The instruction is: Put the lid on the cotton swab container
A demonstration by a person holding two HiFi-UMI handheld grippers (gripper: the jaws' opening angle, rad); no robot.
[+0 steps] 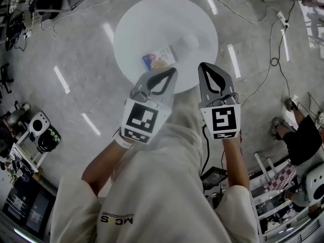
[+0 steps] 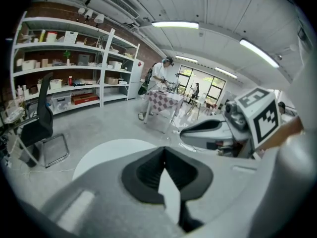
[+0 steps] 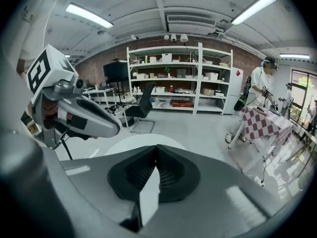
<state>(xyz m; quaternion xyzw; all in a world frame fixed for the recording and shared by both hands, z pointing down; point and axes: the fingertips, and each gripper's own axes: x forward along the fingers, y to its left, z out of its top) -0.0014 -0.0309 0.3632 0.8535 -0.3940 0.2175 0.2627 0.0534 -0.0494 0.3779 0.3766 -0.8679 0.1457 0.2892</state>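
Head view puts you at the very start of the job: nothing is picked up, and the reach for the lid has not begun. Your left gripper (image 1: 172, 72) and right gripper (image 1: 203, 66) hang side by side over the near edge of the round white table (image 1: 136, 24). Each gripper's own view shows its jaws brought together at the tips with nothing between them. The cotton swab container (image 1: 161, 56) lies on the table just beyond the left gripper's tips, set at a slant. It reads as a small pale pack with a blue patch at its near-left end and a warmer spot beside that. A fainter clear shape (image 1: 187, 40) just beyond it to the right may be the lid, but the glare off the tabletop washes it out too much to tell. Your next move probably calls for spreading the jaws of one gripper, settling which piece is the lid, and taking it lightly by its edge. The other gripper can then steady the container, which looks light and likely to slide.
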